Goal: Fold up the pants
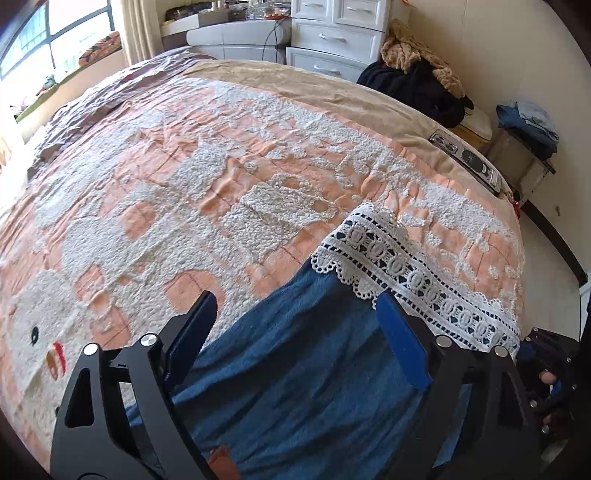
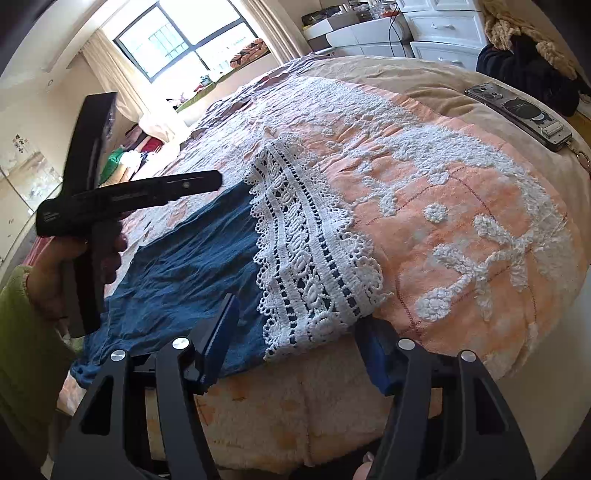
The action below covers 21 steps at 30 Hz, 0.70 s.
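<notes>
Blue pants (image 1: 306,369) with a white lace hem (image 1: 406,269) lie on an orange and white tufted blanket (image 1: 184,177) at the bed's near corner. My left gripper (image 1: 295,297) hangs open over the blue cloth just short of the lace, with nothing pinched. In the right wrist view a hand in a green sleeve holds the left gripper (image 2: 147,192) above the pants (image 2: 192,258). My right gripper (image 2: 299,314) is open at the bed's edge. The near corner of the lace hem (image 2: 306,258) lies between its blue pads (image 2: 225,332), which do not press on it.
A phone (image 2: 517,110) lies on the beige sheet at the far right edge of the bed. Past the bed stand white drawers (image 1: 332,33), a heap of dark and tan clothes (image 1: 417,74) and a stool with folded jeans (image 1: 528,122). A window (image 2: 184,40) is at the left.
</notes>
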{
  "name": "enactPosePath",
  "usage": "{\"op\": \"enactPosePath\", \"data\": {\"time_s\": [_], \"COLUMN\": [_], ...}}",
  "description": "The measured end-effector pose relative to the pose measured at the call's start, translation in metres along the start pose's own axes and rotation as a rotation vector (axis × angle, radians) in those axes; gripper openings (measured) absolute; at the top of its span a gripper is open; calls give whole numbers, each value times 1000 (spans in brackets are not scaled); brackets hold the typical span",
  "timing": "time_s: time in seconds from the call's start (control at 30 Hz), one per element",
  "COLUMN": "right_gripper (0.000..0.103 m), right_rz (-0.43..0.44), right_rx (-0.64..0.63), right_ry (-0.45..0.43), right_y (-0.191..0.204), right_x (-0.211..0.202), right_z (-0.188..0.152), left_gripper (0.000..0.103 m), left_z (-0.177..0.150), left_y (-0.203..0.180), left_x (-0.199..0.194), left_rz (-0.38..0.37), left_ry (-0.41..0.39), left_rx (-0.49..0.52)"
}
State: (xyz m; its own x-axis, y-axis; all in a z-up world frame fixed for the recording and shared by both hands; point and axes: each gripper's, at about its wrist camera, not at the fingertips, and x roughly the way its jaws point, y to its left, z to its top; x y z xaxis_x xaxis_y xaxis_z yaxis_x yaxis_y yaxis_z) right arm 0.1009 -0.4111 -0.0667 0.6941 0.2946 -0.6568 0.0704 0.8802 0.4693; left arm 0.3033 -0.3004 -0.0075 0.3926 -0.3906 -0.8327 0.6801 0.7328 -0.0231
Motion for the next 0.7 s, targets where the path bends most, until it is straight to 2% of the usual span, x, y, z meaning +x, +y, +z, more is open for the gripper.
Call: {"op": "enactPosePath", "data": {"time_s": [0.2,0.4,0.43,0.57,0.6,0.7], "right_gripper": [57,54,53,44,39,33], "right_rz": [0,18,21,31,34,39], "right_rx": [6,-3,-2,14,21,19], "right_ry": [-18,-27,-25,-13,-12,-10], "right_y": [-1,2,2,-1,-1,1], "right_x": [1,2,3,8,9,10], "right_z": [0,3,4,6,5,5], "left_gripper": [63,36,32,29,27,17], "left_z": [11,13,12,11,11,11], "left_y": [1,1,-1,-3,-3,-5], "left_x": [36,48,49,56,58,57], "left_rz": [-65,-207,-215,-227,-233,-219], "left_ry": [43,62,68,92,95,82], "left_rx": [35,16,21,28,20,29]}}
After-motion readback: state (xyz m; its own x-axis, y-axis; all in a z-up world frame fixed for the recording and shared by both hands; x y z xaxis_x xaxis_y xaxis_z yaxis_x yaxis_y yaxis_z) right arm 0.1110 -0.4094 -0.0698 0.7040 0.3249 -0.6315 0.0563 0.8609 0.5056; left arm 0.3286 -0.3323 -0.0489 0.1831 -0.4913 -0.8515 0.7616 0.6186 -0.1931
